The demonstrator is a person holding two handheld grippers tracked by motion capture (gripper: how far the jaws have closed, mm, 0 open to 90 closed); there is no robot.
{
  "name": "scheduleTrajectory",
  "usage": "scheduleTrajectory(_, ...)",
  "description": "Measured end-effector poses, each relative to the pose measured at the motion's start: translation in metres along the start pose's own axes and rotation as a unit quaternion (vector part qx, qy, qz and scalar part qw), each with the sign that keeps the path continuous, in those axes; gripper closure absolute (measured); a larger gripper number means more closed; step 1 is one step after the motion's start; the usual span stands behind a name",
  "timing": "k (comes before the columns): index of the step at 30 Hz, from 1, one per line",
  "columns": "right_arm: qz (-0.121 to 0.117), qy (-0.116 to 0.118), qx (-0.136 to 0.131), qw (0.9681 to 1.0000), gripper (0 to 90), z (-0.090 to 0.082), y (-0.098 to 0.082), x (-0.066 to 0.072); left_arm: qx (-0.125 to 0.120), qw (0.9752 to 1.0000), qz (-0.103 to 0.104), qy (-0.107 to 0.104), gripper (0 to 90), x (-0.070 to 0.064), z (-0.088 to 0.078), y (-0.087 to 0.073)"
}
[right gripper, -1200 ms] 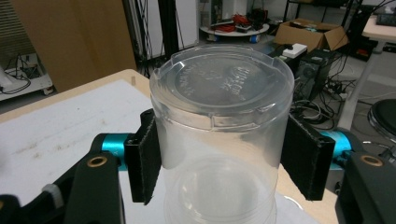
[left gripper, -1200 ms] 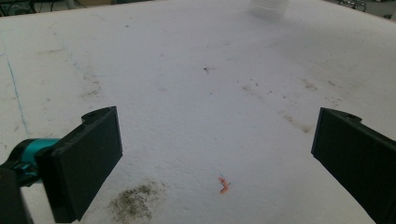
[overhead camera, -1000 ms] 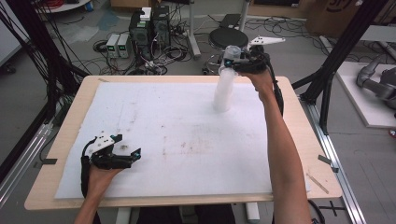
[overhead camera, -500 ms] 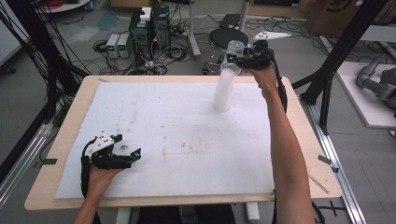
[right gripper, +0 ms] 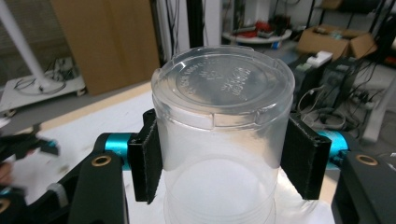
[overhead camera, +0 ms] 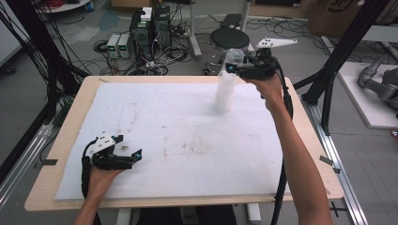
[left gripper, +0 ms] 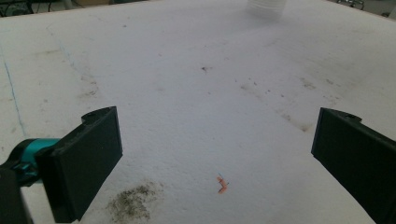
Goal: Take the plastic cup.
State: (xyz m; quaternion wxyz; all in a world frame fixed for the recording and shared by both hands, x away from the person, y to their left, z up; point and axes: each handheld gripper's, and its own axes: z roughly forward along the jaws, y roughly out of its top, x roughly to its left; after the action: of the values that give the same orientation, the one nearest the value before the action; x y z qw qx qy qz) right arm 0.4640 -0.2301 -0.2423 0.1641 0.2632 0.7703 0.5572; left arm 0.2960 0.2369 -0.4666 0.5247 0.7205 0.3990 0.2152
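Right gripper (right gripper: 219, 154) lifting the top cup (right gripper: 223, 135) off an upside-down stack (overhead camera: 224, 96), upper right of the high view.

Its jaws, just closing, press the clear cup from both sides. A straight pull upward with a light squeeze should free it without tipping the stack or crushing the thin wall. The right gripper view shows the pads (right gripper: 150, 156) on the cup; the high view shows the stack standing on the white mat (overhead camera: 178, 136). Left gripper (overhead camera: 123, 158) rests wide and empty at lower left.
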Motion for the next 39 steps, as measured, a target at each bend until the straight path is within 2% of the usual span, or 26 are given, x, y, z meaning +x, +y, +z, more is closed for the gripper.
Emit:
scheduleTrajectory(6,-0.011,0.036,-0.01,0.9993,37.9,-0.014,-0.016,0.032,0.001,1.0,0.0,-0.004,1.8,0.001,0.0,0.0)
scheduleTrajectory(13,-0.019,0.066,-0.024,0.9974,38.2,-0.023,-0.038,0.067,0.002,1.0,0.0,-0.005,1.8,0.0,0.0,0.0)
scheduleTrajectory(15,-0.021,0.073,-0.02,0.9969,38.2,-0.022,-0.043,0.076,-0.001,1.0,0.004,-0.004,1.8,0.0,-0.001,0.0)
scheduleTrajectory(26,-0.028,0.096,-0.016,0.9949,38.3,-0.014,-0.077,0.108,-0.006,1.0,-0.001,-0.005,1.8,0.0,-0.001,0.0)
scheduleTrajectory(30,-0.034,0.114,-0.016,0.9928,38.3,-0.01,-0.089,0.12,-0.004,1.0,-0.001,-0.004,1.8,0.001,-0.001,0.0)
scheduleTrajectory(36,-0.038,0.132,-0.015,0.9905,38.3,-0.006,-0.098,0.129,-0.004,1.0,0.005,-0.002,1.8,0.0,-0.001,0.0)
scheduleTrajectory(39,-0.048,0.136,-0.02,0.9893,38.4,-0.005,-0.1,0.133,-0.002,1.0,0.003,-0.002,1.8,0.0,-0.001,0.0)
